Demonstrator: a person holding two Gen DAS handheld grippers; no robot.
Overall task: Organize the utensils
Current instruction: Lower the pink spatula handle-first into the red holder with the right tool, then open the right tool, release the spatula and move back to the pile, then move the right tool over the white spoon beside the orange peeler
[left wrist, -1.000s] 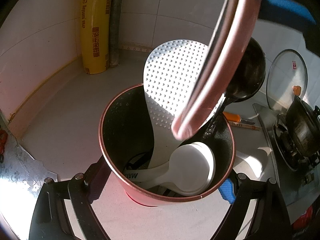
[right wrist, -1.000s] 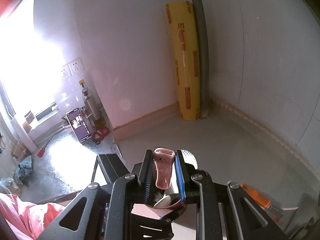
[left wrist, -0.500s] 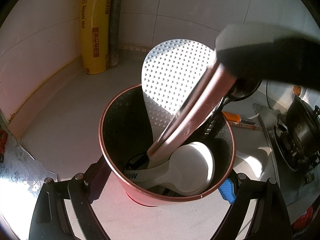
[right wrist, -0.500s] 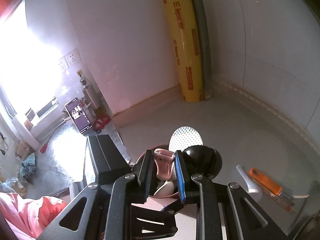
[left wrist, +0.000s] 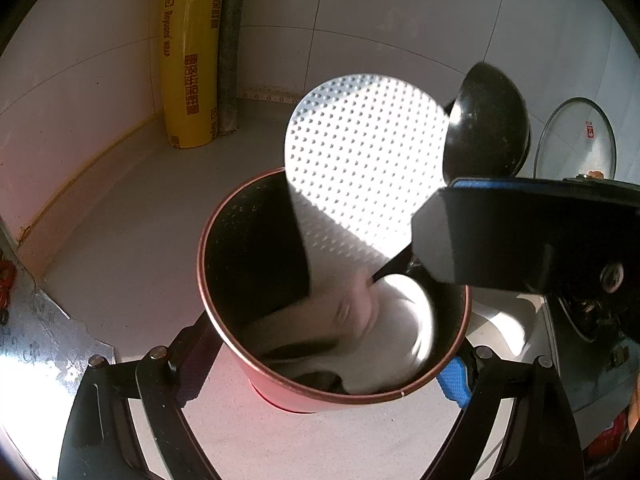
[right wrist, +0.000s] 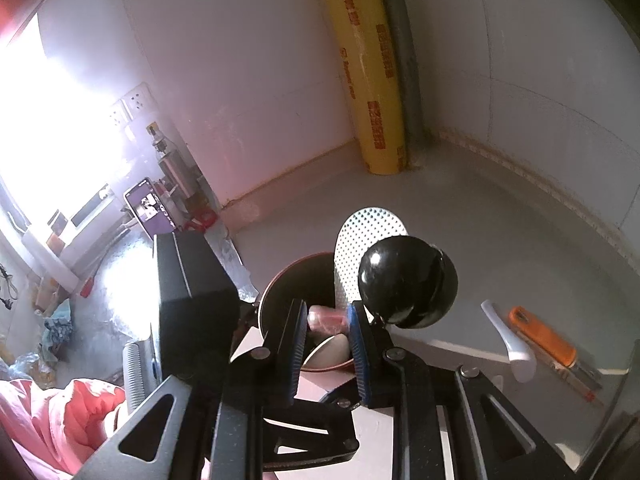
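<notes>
Two grippers worked around one red cup [left wrist: 280, 392], which stood on the grey table [left wrist: 132, 248] and serves as the landmark for everything else. The left gripper [left wrist: 320, 376] clasped the cup from both sides, its blue pad [left wrist: 454, 380] against the cup's right wall. Inside the cup stood a white dotted rice paddle [left wrist: 360, 160], rising well above the rim, with a black ladle [left wrist: 486, 128] just right of it and a white spoon [left wrist: 404, 320] lying low in the bottom. The right gripper [right wrist: 328, 320] hung over the cup's right side, jaws narrow and pressed on a pink handle [right wrist: 326, 318] whose blurred lower end [left wrist: 356, 304] reached down among the utensils in the cup. That gripper's dark body covered part of the cup's far right rim in the left wrist view. On the table to the right of the cup lay a white scoop [right wrist: 508, 340] and, beyond it, an orange-handled tool [right wrist: 540, 336]. Behind the cup, in the wall corner, stood a yellow roll of wrap [left wrist: 188, 60] beside a grey pipe [left wrist: 230, 48]. Further right of the cup a glass lid [left wrist: 576, 140] leaned against the tiles.
</notes>
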